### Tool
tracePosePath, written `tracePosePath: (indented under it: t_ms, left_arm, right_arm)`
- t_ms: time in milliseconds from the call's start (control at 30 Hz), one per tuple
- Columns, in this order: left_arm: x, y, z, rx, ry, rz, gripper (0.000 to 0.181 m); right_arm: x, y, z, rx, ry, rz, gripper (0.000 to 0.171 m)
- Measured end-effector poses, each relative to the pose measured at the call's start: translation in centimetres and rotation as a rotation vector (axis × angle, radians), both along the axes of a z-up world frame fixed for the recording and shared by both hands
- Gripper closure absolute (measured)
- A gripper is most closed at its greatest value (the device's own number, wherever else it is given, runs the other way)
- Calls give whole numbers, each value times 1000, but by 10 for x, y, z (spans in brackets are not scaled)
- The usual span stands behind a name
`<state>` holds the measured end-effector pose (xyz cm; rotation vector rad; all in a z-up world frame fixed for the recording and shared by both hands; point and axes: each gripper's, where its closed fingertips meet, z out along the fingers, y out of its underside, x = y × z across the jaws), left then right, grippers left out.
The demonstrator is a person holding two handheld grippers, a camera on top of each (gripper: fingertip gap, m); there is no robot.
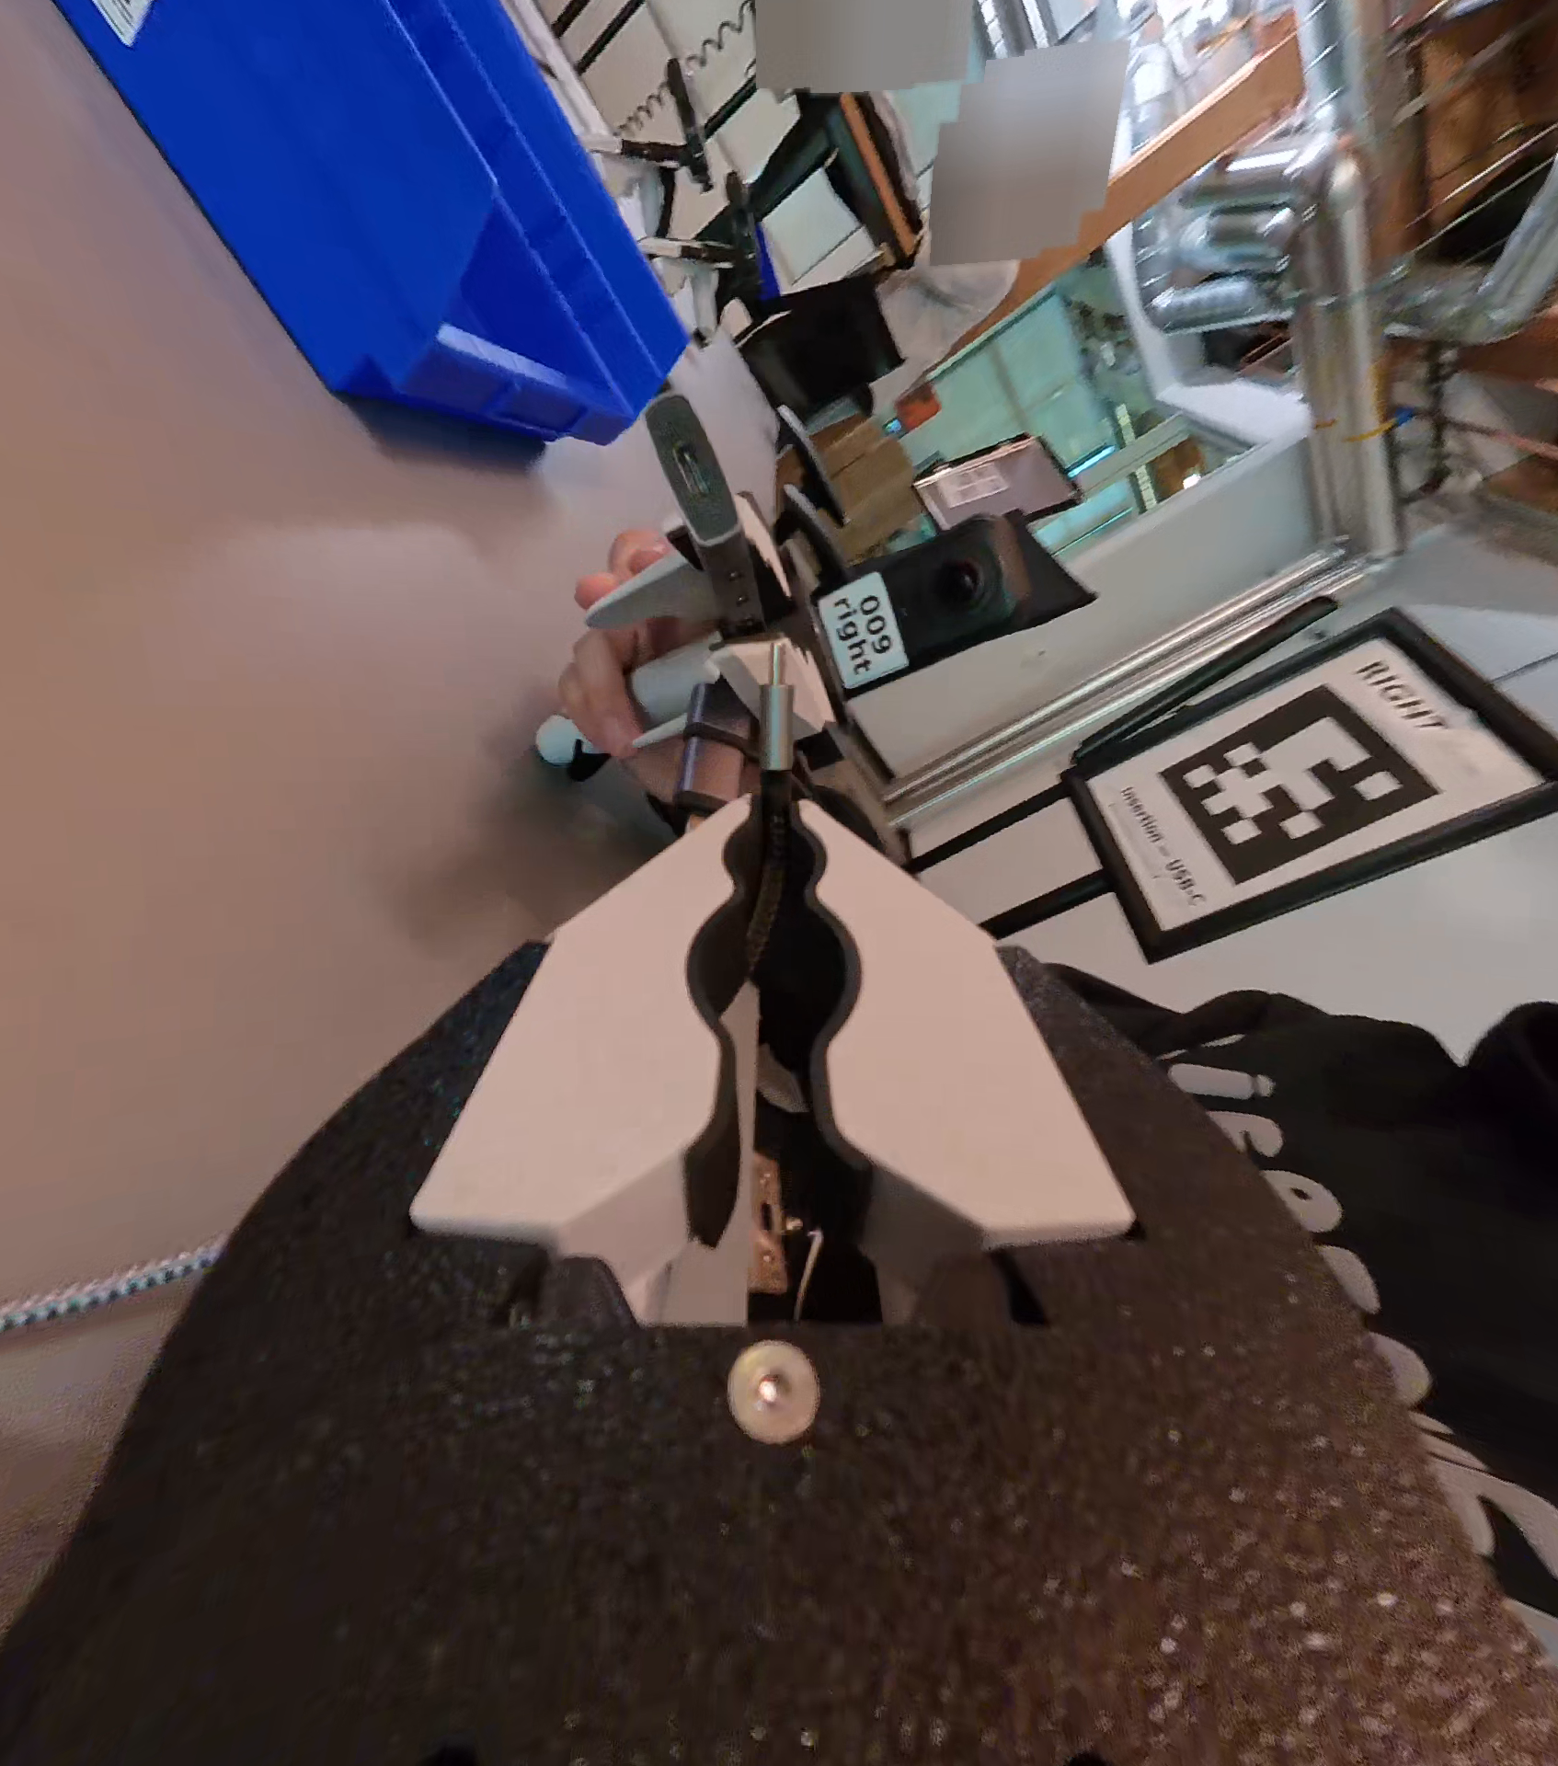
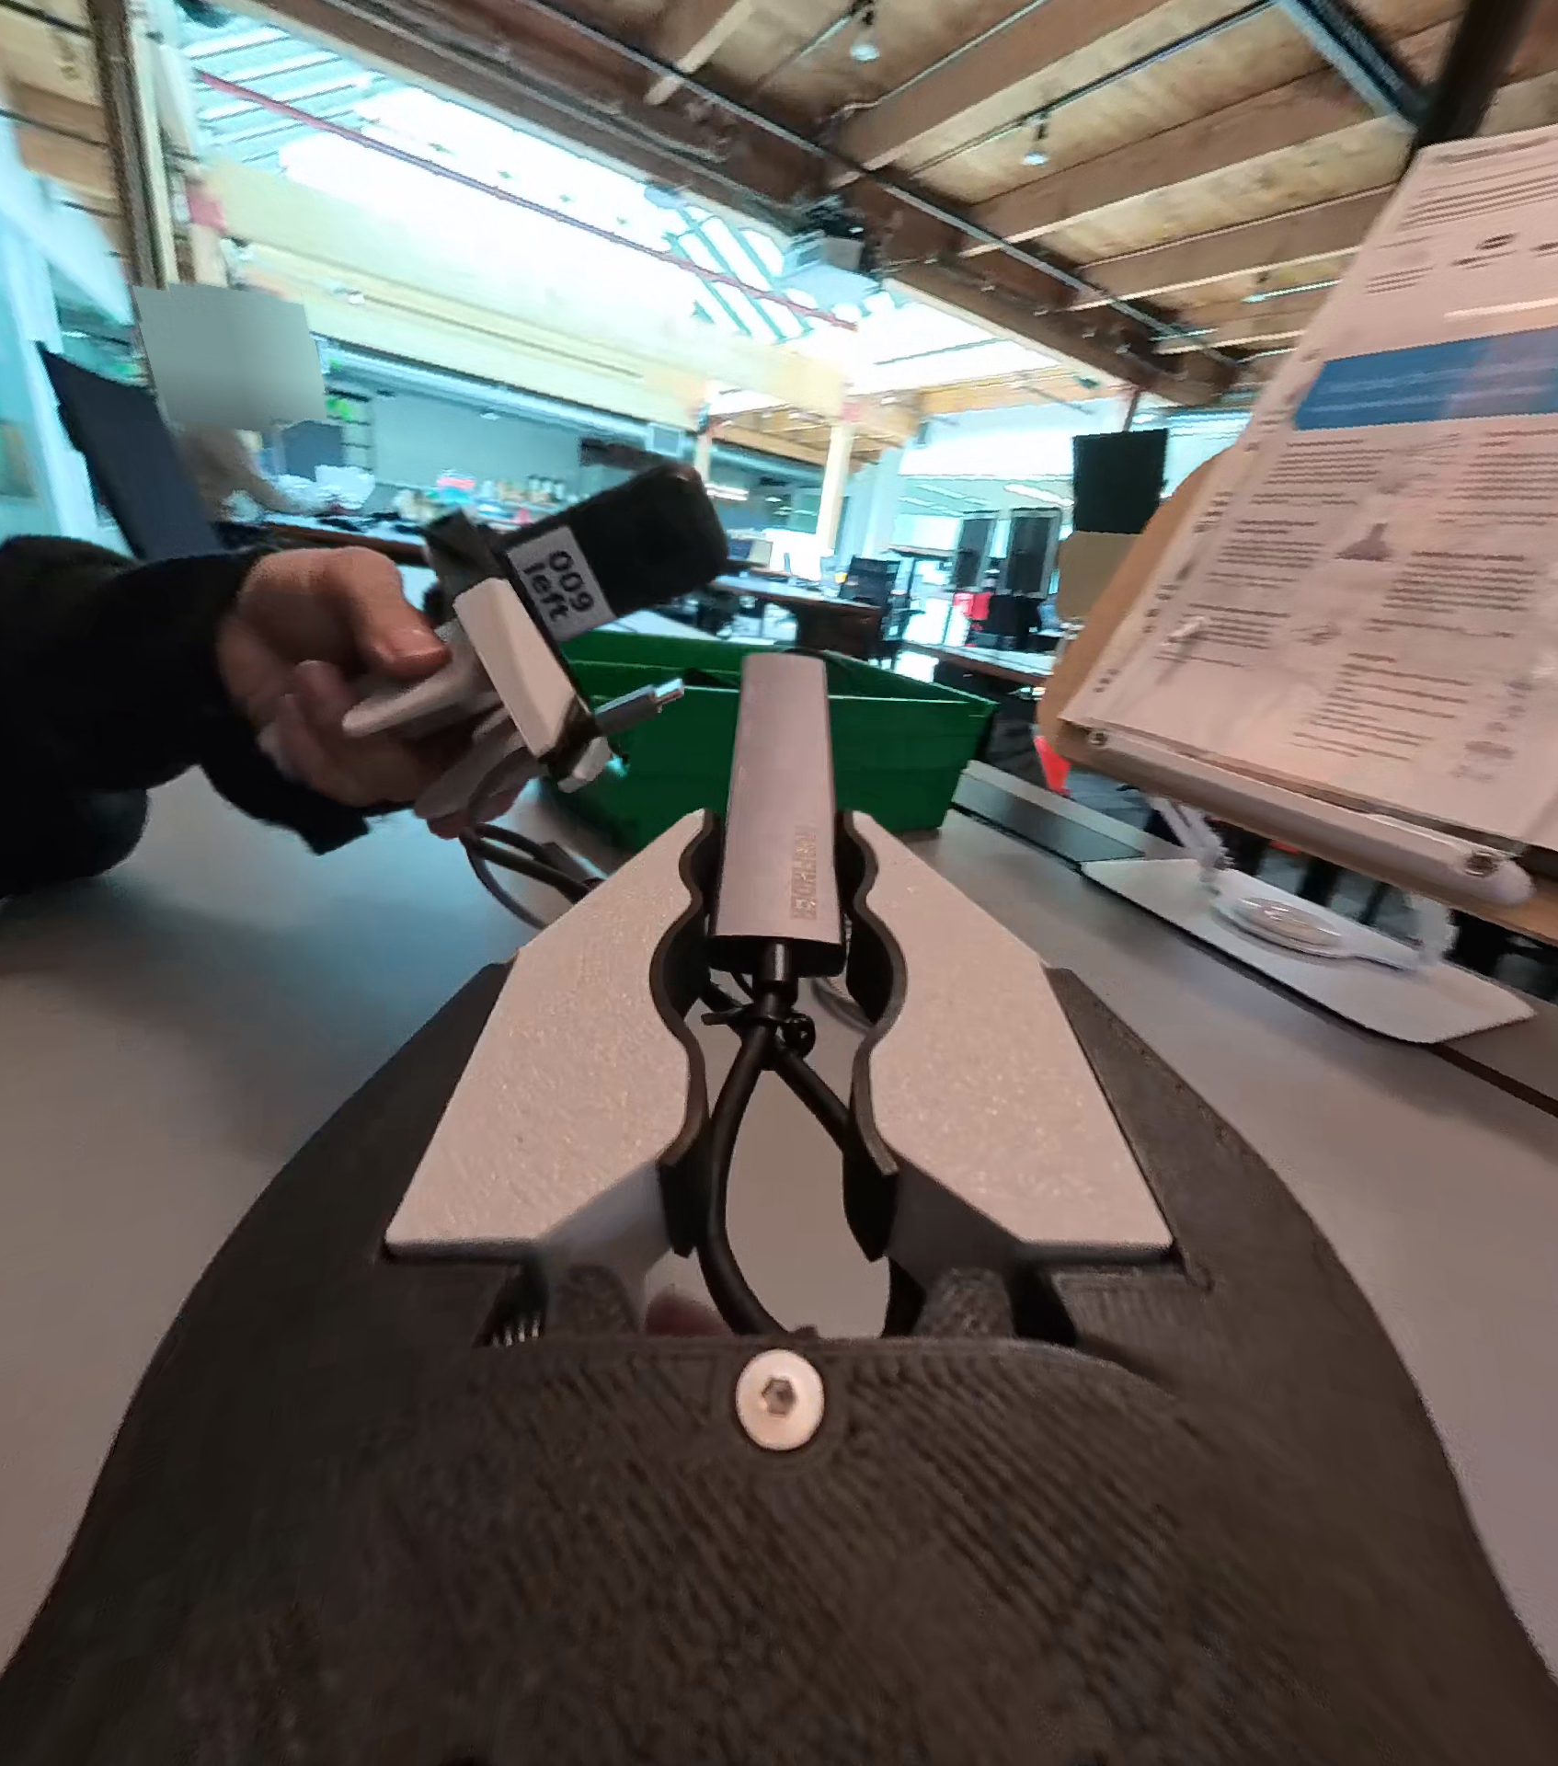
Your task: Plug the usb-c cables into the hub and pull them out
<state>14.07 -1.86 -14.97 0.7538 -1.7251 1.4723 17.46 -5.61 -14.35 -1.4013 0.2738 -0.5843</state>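
My left gripper (image 1: 773, 812) is shut on a black braided usb-c cable (image 1: 761, 908), just behind its silver plug (image 1: 773, 717). The plug points at the grey hub (image 1: 708, 516), which the right gripper (image 1: 737, 621) holds farther off. In the right wrist view my right gripper (image 2: 775, 831) is shut on the hub (image 2: 775, 764), which sticks out forward. The hub's own black lead (image 2: 756, 1147) loops back between the fingers. The left gripper (image 2: 584, 755) holds the plug (image 2: 637, 702) just left of the hub, with a small gap between them.
A blue bin (image 1: 393, 210) stands on the grey table (image 1: 135, 669) beyond the hub. A green bin (image 2: 852, 745) sits behind the hub. A framed marker card (image 1: 1310, 774) and a paper stand (image 2: 1377, 573) are on the right. A white braided cable (image 1: 58, 1300) lies on the table. A grey plug (image 1: 708, 755) hangs below the right gripper. Some 6 centimetres of space lies between my two pairs of fingers.
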Motion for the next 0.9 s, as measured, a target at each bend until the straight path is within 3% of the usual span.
tracePosePath:
  t_ms: [333, 900]
  left_arm:
    - [-10, 12, -18, -83, 119, -40, 181]
    - [-14, 13, -20, -124, 185, -73, 180]
  right_arm:
    - [-12, 24, -17, -165, -30, 70, 149]
    - [-16, 23, -16, -274, -149, 35, 149]
